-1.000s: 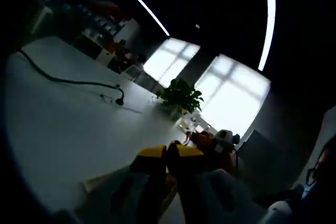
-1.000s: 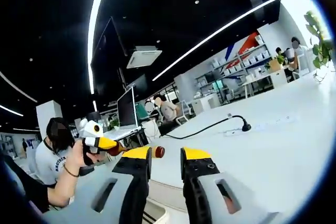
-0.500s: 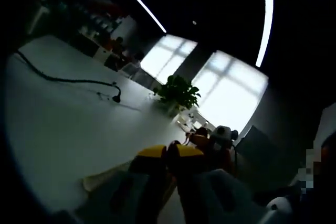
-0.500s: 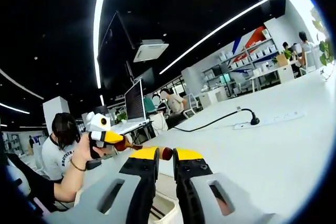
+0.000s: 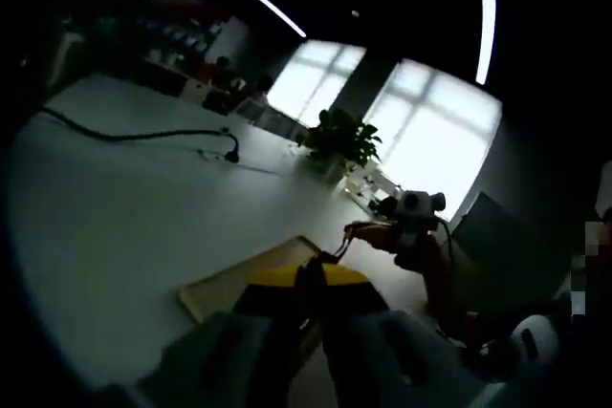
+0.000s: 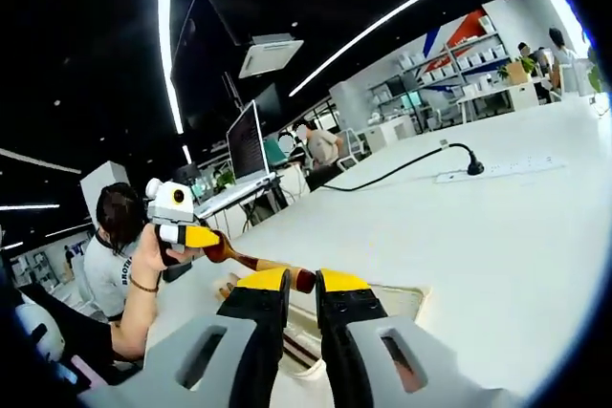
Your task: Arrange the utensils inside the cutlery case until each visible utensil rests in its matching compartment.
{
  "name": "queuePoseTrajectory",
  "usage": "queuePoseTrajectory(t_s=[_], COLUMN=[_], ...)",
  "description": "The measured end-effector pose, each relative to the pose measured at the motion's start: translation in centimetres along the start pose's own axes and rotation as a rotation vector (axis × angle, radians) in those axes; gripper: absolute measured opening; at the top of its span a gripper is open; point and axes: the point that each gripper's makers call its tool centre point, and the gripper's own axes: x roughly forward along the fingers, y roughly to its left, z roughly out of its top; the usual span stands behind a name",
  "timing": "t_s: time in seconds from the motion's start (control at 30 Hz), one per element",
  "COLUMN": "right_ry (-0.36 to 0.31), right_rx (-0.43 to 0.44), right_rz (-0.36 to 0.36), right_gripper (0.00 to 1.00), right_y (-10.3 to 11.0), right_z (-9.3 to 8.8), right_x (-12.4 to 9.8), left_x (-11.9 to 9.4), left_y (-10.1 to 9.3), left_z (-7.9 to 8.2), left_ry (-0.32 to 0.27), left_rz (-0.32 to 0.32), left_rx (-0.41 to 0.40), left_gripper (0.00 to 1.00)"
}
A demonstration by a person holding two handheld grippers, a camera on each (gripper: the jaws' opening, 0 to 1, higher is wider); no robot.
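Since 1 second ago my right gripper (image 6: 302, 281) has pinched its 2 jaws onto a brown-handled utensil (image 6: 256, 264), the left gripper (image 5: 309, 274) also closed on it, the cutlery case (image 6: 397, 301) at 6 o'clock beneath.

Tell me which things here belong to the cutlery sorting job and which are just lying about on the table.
For the job:
cutlery case
wooden-handled utensil, held between both grippers
left gripper
right gripper

Lying about:
power strip and its black cable
potted plant
table

Bare white table (image 6: 497, 236) wide open beyond the cutlery case (image 6: 382, 298); black cable (image 6: 392, 171), power strip (image 6: 497, 171) well apart
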Motion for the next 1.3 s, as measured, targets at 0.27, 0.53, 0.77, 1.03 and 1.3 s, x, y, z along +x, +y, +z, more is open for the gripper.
queuePoseTrajectory(t_s=[0.27,0.53,0.77,1.03,1.3], right_ry=[0.102,0.173,0.186,0.199,0.212], right_rx=[-0.005,-0.044,-0.064,-0.129,-0.148], right_rz=[0.016,0.006,-0.006,-0.016,-0.023], right_gripper=[0.1,0.1,0.1,0.09,0.09], right_y=[0.2,0.2,0.0,0.3,0.1], right_z=[-2.0,-3.6,-4.0,-4.2,-4.3], right_x=[0.8,1.3,1.2,1.3,1.3], left_x=[-1.2,-1.5,-1.4,-1.5,-1.5], left_y=[0.8,1.2,1.3,1.8,2.0], left_z=[-1.9,-3.2,-4.2,-5.3,-5.9], left_ry=[0.096,0.182,0.234,0.293,0.33], left_rz=[-0.001,0.047,0.053,0.072,0.08], left_rx=[-0.016,0.082,0.104,0.126,0.144], left_gripper=[0.05,0.05,0.05,0.05,0.05])
